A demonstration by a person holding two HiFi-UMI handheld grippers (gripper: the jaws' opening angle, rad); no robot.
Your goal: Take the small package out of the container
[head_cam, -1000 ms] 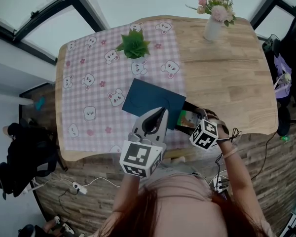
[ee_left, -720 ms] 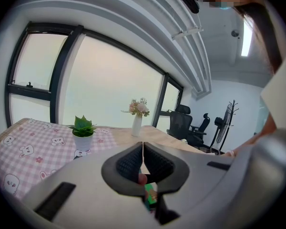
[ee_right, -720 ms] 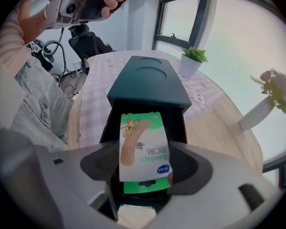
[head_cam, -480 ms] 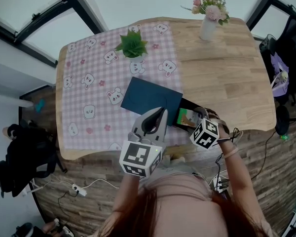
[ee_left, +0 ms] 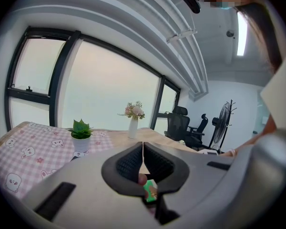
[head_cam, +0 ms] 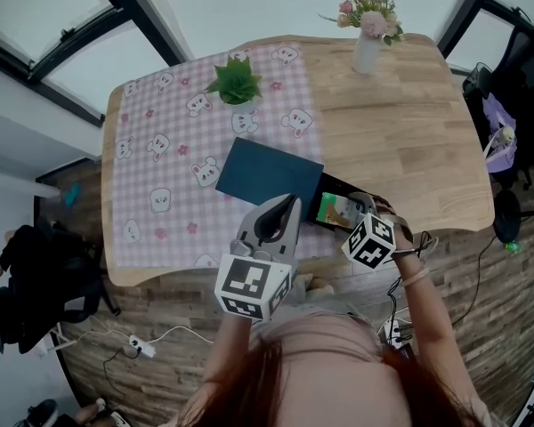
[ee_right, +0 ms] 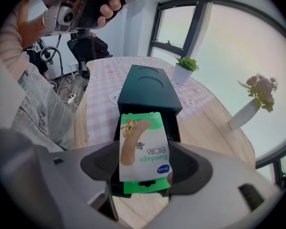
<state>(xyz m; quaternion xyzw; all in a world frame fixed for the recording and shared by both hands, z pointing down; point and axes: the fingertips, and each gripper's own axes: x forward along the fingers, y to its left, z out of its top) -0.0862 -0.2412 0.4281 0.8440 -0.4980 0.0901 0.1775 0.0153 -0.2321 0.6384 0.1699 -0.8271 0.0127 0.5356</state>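
Bandage packet (ee_right: 142,142): near end pinched in right gripper (ee_right: 145,174), jaws narrowed onto it. Long axis runs straight ahead from jaws, toward box. Far end hangs over open drawer (ee_right: 175,120) of dark box (ee_right: 148,82); cannot tell whether fully clear of drawer. Judgement: exit path lies back along that axis, toward person, away from box. Left gripper (ee_left: 143,149): jaws pressed together, nothing between, held up beside right one, not on packet. Beyond box: potted plant (ee_right: 185,67), then flower vase (ee_right: 248,109).
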